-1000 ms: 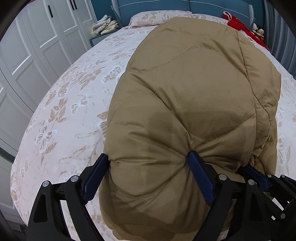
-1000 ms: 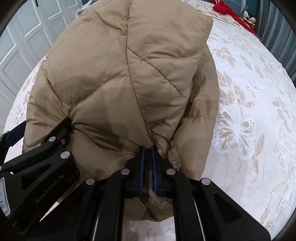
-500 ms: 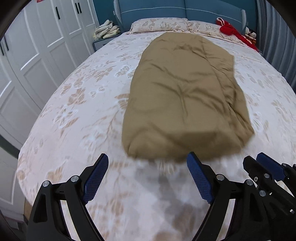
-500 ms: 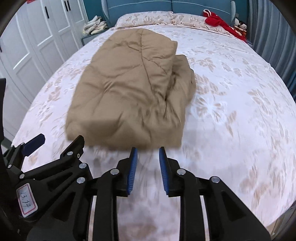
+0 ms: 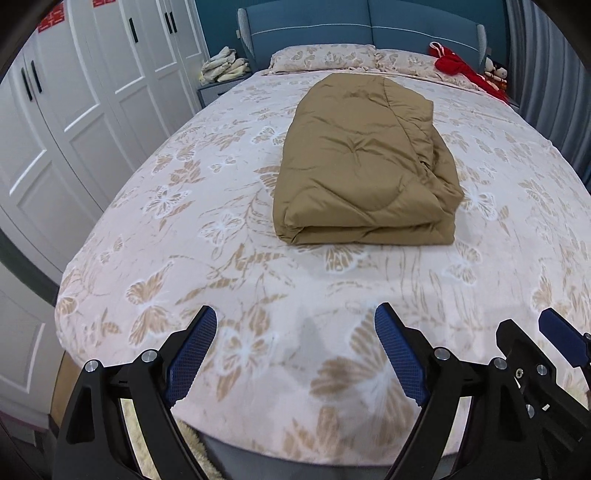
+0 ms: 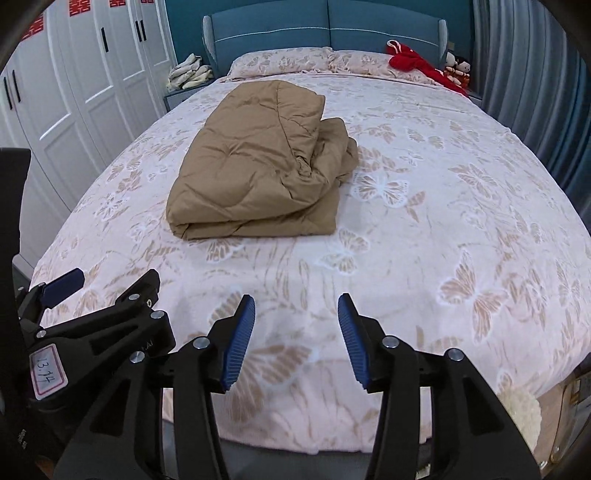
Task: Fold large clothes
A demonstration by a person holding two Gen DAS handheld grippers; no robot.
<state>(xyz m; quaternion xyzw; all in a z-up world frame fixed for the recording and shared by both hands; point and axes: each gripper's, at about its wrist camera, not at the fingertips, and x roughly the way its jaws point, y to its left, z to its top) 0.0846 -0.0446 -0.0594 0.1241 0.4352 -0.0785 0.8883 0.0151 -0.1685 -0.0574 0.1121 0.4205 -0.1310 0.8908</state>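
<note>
A tan quilted coat (image 5: 362, 162) lies folded in a thick bundle on the middle of the bed (image 5: 258, 280); it also shows in the right wrist view (image 6: 258, 166). Its right side is bunched and uneven. My left gripper (image 5: 295, 325) is open and empty, hovering over the foot of the bed, well short of the coat. My right gripper (image 6: 296, 306) is open and empty, also back near the foot of the bed. Each gripper shows at the edge of the other's view.
White wardrobe doors (image 5: 92, 92) run along the left. A blue headboard (image 5: 369, 33), pillows (image 5: 321, 55), a red garment (image 5: 458, 70) and small dolls (image 6: 458, 62) sit at the far end. A bedside stand holds rolled cloths (image 5: 221, 66). Grey curtains (image 6: 528, 74) hang at right.
Both grippers let go of the coat and pulled back toward the foot of the bed. The right gripper went from shut on the fabric to wide open. The coat now rests folded.
</note>
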